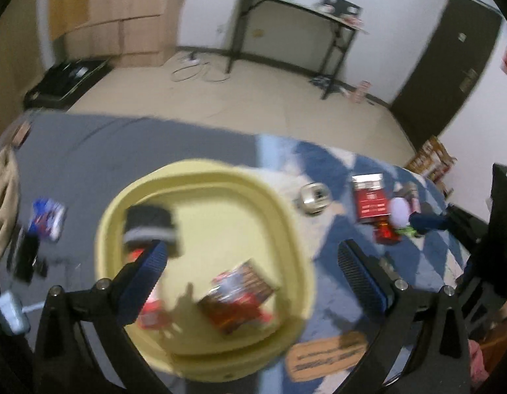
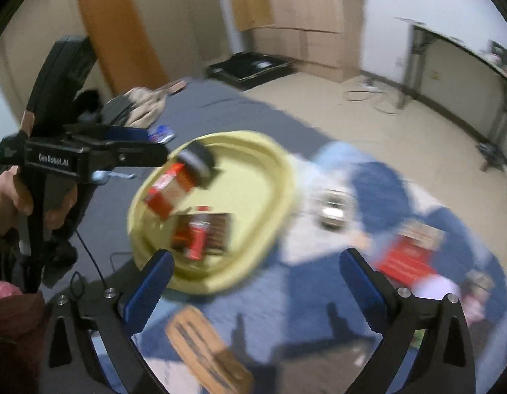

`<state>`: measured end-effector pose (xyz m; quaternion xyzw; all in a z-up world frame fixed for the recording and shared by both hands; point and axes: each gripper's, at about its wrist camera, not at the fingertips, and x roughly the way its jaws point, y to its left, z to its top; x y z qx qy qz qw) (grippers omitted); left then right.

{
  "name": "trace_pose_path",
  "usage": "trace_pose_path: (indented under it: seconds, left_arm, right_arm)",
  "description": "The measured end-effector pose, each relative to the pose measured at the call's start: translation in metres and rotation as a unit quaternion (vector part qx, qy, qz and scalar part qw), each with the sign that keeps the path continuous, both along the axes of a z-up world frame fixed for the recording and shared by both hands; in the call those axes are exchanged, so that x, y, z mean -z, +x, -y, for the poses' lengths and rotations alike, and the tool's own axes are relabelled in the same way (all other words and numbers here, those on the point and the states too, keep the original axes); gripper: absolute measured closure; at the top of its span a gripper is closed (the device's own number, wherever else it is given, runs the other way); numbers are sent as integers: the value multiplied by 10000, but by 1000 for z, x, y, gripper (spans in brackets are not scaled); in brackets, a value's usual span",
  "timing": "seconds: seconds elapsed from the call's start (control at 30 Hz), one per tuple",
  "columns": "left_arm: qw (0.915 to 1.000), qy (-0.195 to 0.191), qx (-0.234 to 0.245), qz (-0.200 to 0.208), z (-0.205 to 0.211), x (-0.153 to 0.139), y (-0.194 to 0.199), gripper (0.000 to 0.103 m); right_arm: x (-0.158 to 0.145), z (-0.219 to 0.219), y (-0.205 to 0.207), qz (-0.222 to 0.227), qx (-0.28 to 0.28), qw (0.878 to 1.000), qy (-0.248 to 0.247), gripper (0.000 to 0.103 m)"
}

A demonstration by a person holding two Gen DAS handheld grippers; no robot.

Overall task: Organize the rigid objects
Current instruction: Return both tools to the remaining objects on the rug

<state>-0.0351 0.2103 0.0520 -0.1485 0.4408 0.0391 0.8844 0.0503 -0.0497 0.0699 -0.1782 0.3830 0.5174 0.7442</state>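
Left wrist view: the left claw (image 1: 252,274) is spread wide and holds nothing. Its blue ribbed fingers (image 1: 145,282) hang above a yellow tray (image 1: 286,223) that rests on a bed covered by a grey sheet (image 1: 122,144) and a blue-and-white patterned blanket (image 1: 322,164). Inside the tray lie a jar (image 1: 151,226) with a black lid and a red label, and a red-and-brown box (image 1: 240,298). Both frames are blurred, so finer detail cannot be read.

On the blanket, beside the tray's right rim, sits a small silver object (image 1: 314,198). Farther right lies a red carton (image 1: 370,200), with a cluster of small items near it that is too blurred to identify. An orange tag (image 1: 329,354) lies near the tray's lower edge.

Right wrist view: the right claw (image 2: 256,284) is likewise spread and empty, positioned over the blanket (image 2: 306,282) just beside the tray's near rim (image 2: 214,285). The left gripper (image 2: 89,157), held in a hand (image 2: 10,197), reaches to the jar (image 2: 181,180), which lies tilted inside the tray, well apart from the red carton (image 2: 407,256).
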Motion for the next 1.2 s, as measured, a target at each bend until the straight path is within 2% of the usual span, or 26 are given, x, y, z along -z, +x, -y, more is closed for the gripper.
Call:
trace_pose_path:
  seconds: [0.1, 0.23, 0.4, 0.5, 0.63, 0.73, 1.2]
  left_arm:
    - [9995, -242, 208, 3, 27, 0, 21, 0]
    - [9984, -193, 524, -110, 66, 12, 40, 0]
    - [9968, -233, 719, -267, 94, 26, 46, 0]
    - [9964, -212, 747, -343, 101, 29, 46, 0]
    - [9963, -246, 730, -391, 103, 31, 47, 0]
    - [9967, -240, 664, -404, 103, 31, 47, 0]
    - [9962, -208, 717, -439, 105, 34, 46, 0]
  right_arm:
    - [-17, 58, 22, 211, 565, 9982, -50, 0]
    - [-20, 146, 46, 524, 1500, 9872, 130, 0]
    - [-4, 237, 68, 202, 2618, 9644, 302, 0]
    - [6, 271, 76, 24, 2999, 9534, 337, 0]
    - [17, 290, 81, -111, 3181, 9477, 230, 0]
    - [20, 289, 89, -232, 3212, 9465, 197, 0]
    - [30, 282, 95, -206, 3019, 9531, 67, 0]
